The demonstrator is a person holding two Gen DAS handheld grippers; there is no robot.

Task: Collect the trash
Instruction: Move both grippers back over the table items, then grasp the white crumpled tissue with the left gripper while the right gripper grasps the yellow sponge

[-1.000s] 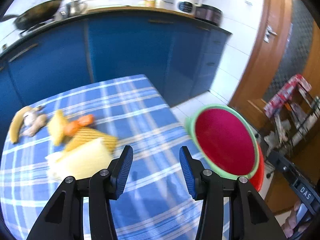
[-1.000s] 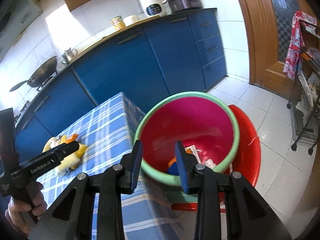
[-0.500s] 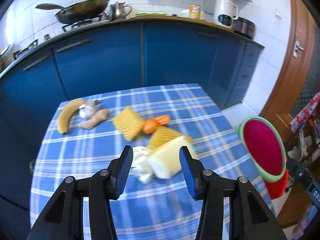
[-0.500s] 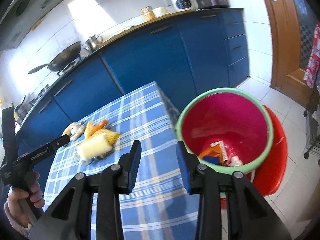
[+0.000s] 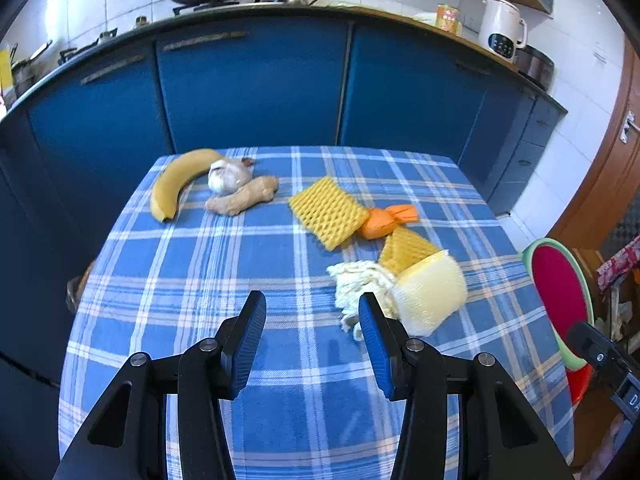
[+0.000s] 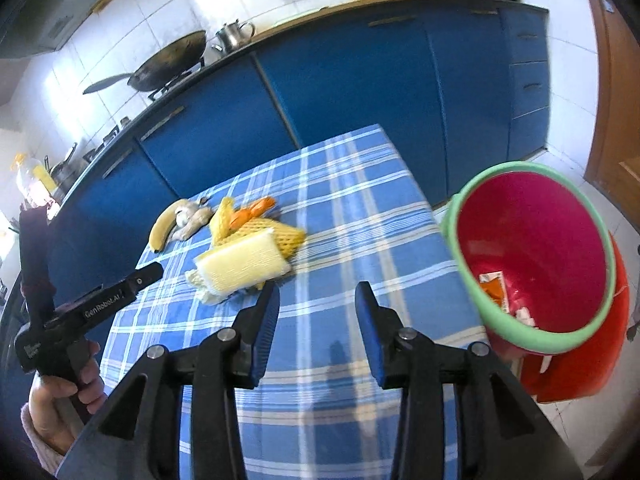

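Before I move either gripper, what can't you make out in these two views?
- Bin contents: in the right wrist view its near rim hides the bottom; only some scraps show. In the left wrist view it is cut off at the right edge.
- White shredded scrap: the left gripper fingers cover its near end.
- Lower yellow foam net: partly under the pale foam sleeve.

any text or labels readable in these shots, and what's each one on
"GenRobot.AI": white lettering on the side of the left gripper, seen from the right wrist view.
"DA": cut-off white letters on the right gripper's body at the frame edge in the left wrist view.
Can label on the counter: too blurred to read.
White kettle panel: markings too small to read.
Orange packet in the bucket: print unreadable.
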